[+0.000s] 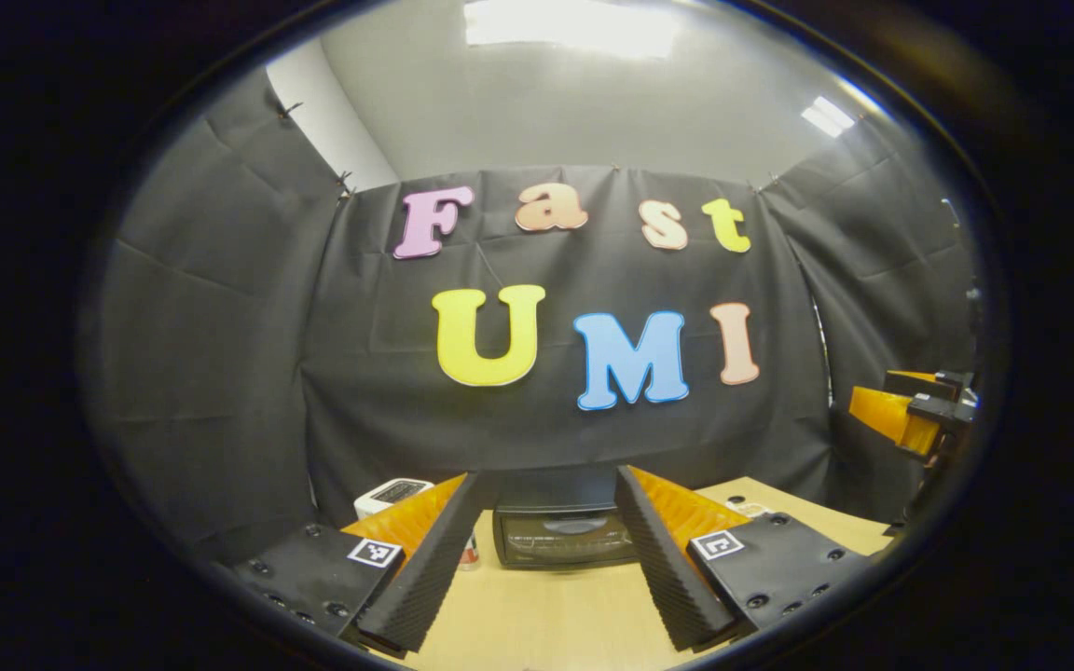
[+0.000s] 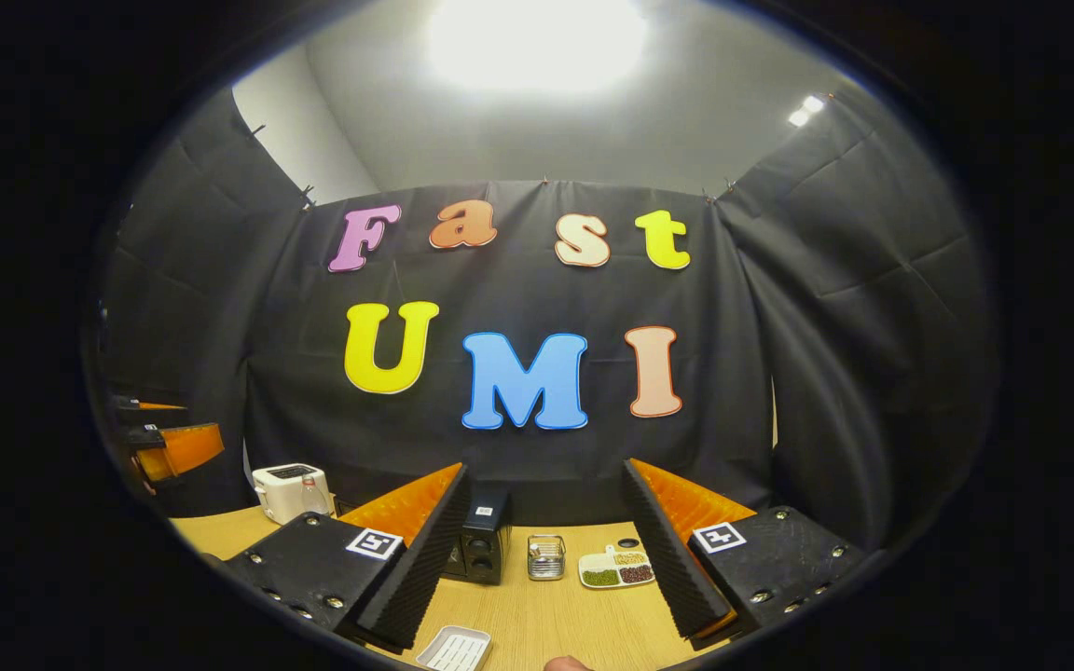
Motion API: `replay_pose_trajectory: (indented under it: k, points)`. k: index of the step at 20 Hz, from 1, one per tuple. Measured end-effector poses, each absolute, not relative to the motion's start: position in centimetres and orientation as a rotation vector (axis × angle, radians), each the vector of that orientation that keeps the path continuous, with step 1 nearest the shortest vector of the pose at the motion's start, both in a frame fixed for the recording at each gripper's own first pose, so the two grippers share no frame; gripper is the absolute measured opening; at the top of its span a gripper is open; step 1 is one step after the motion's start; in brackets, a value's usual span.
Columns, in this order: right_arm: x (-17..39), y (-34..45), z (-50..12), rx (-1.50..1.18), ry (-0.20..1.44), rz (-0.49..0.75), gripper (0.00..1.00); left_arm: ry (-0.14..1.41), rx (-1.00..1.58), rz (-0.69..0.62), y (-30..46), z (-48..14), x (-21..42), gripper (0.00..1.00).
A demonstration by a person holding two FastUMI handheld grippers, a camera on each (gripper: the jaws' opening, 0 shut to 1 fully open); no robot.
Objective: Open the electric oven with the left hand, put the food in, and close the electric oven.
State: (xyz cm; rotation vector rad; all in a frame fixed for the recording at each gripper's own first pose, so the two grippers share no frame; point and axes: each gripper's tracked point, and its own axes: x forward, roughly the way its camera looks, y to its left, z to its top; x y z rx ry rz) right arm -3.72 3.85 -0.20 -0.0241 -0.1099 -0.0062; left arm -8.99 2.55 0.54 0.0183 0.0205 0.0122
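The black electric oven [image 1: 560, 539] stands on the wooden table [image 1: 546, 615] straight ahead of my left gripper [image 1: 546, 475], its glass door closed. This gripper is open and holds nothing, still some way short of the oven. In the right gripper view the oven [image 2: 481, 545] shows side-on, partly behind the left finger [image 2: 420, 559]. My right gripper [image 2: 544, 466] is open and holds nothing too. A divided plate [image 2: 616, 567] with green, tan and dark food sits ahead of it. The right gripper [image 1: 915, 415] also appears at the far right of the left gripper view.
A white toaster [image 2: 290, 489] stands left of the oven, with a small bottle [image 1: 469, 552] beside it. A little wire basket [image 2: 546, 556] sits between the oven and the plate. A white ribbed tray [image 2: 455, 648] lies near the front edge. The left gripper [image 2: 169, 447] hovers far left.
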Motion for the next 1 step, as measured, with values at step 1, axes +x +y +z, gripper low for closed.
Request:
replay_pose_trajectory:
  k: [1]
  points:
    - [-3.70, 3.89, -0.16, -0.023, -0.112, -0.006, 0.98, 0.021, 0.019, 0.011, 2.52, 0.48, -8.92, 1.00]
